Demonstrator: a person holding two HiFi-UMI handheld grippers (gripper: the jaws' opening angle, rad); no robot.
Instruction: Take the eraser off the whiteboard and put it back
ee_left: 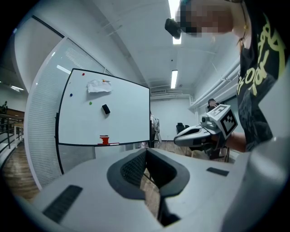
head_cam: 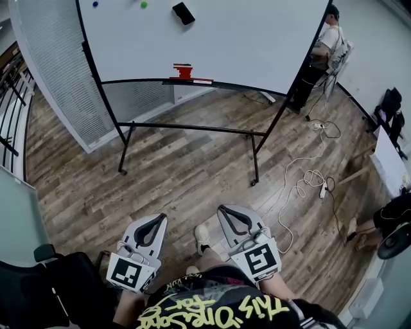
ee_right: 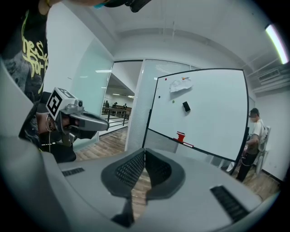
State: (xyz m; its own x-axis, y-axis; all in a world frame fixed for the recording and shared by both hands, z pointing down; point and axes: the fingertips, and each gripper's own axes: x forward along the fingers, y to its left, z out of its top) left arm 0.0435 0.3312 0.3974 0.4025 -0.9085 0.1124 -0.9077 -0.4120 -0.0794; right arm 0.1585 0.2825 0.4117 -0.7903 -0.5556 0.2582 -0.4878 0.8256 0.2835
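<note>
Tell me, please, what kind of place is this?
Probably an office or a meeting area. A large whiteboard stands on a frame on the wooden floor, long strip lights run along the ceiling, and a glass wall closes off one side.

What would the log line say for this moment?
eraser: on whiteboard, untouched | left hand-held gripper: shut, empty | right hand-held gripper: shut, empty
</note>
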